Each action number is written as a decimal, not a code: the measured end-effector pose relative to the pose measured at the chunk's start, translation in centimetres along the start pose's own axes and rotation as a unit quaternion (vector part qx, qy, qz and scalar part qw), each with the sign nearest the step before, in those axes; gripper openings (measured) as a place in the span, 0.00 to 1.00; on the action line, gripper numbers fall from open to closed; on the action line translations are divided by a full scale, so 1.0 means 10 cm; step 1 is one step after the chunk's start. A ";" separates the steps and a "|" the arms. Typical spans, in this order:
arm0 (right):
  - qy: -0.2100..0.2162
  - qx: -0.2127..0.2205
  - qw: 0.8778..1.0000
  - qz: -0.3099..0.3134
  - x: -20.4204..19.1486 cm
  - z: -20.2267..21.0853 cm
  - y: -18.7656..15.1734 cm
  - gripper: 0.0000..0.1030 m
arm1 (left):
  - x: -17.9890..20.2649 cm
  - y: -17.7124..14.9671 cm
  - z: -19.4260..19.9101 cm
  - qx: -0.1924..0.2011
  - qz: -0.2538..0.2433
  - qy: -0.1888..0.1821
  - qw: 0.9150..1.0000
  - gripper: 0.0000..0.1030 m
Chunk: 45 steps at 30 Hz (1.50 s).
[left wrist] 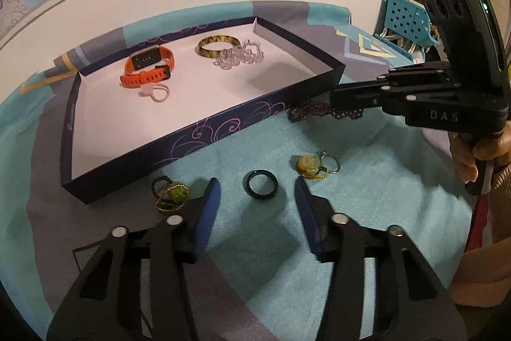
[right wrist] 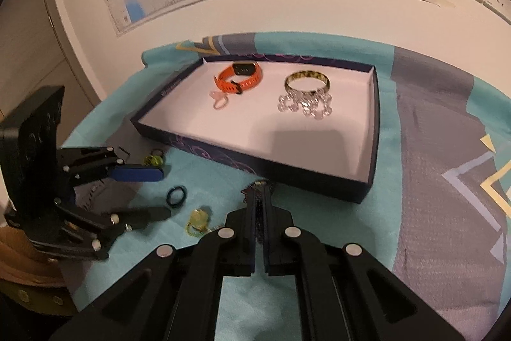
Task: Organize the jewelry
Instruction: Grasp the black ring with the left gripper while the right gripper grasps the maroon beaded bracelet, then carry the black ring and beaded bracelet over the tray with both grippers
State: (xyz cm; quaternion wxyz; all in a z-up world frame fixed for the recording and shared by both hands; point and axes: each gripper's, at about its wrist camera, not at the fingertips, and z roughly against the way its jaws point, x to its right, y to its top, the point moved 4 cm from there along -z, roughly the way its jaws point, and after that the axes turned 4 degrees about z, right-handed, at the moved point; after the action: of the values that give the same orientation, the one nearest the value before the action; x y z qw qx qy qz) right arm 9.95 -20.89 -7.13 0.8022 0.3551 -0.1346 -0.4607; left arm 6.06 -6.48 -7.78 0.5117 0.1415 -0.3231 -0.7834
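Observation:
A black ring (left wrist: 260, 184) lies on the teal cloth between the blue pads of my left gripper (left wrist: 257, 181); the pads stand apart from it on both sides, so that gripper is open. The right wrist view shows the same ring (right wrist: 175, 196) inside the left gripper (right wrist: 163, 194). My right gripper (right wrist: 260, 190) is shut on a dark beaded bracelet (right wrist: 248, 195) just in front of the box. In the left wrist view the right gripper (left wrist: 335, 100) pinches the bracelet (left wrist: 306, 112), whose beads trail below the fingers.
A dark blue box (left wrist: 223, 130) with a white floor holds an orange watch (left wrist: 148, 66), a gold bangle (left wrist: 218, 46), a crystal bracelet (left wrist: 239, 56) and a pink ring (left wrist: 155, 91). A green-beaded ring (left wrist: 171, 197) and a yellow flower ring (left wrist: 314, 166) lie on the cloth. A teal basket (left wrist: 405, 18) stands back right.

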 end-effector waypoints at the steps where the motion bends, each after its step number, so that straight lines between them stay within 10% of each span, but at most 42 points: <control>1: 0.002 -0.002 1.000 -0.002 0.01 -0.02 -0.02 0.02 | 0.00 0.00 -0.01 -0.003 0.002 -0.004 1.000 0.39; 7: -0.008 -0.006 1.000 -0.015 0.07 -0.06 -0.10 0.33 | 0.01 0.00 -0.07 -0.011 -0.001 -0.002 1.000 0.32; 16: -0.034 -0.028 0.999 0.021 -0.03 -0.24 -0.10 0.36 | -0.01 0.00 -0.08 -0.011 0.005 0.002 1.000 0.22; 21: -0.046 -0.028 0.998 0.032 -0.07 -0.24 -0.12 0.09 | -0.01 0.00 -0.07 -0.007 0.005 0.004 1.000 0.21; 45: -0.014 0.053 0.999 0.000 -0.11 0.25 0.14 0.09 | -0.06 0.16 0.27 0.039 0.018 0.013 0.999 0.21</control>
State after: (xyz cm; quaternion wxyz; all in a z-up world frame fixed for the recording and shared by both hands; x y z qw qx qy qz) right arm 8.93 -20.61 -4.23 0.7804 0.3903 -0.1698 -0.4581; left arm 5.92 -5.40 -4.78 0.5239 0.1656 -0.3489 -0.7592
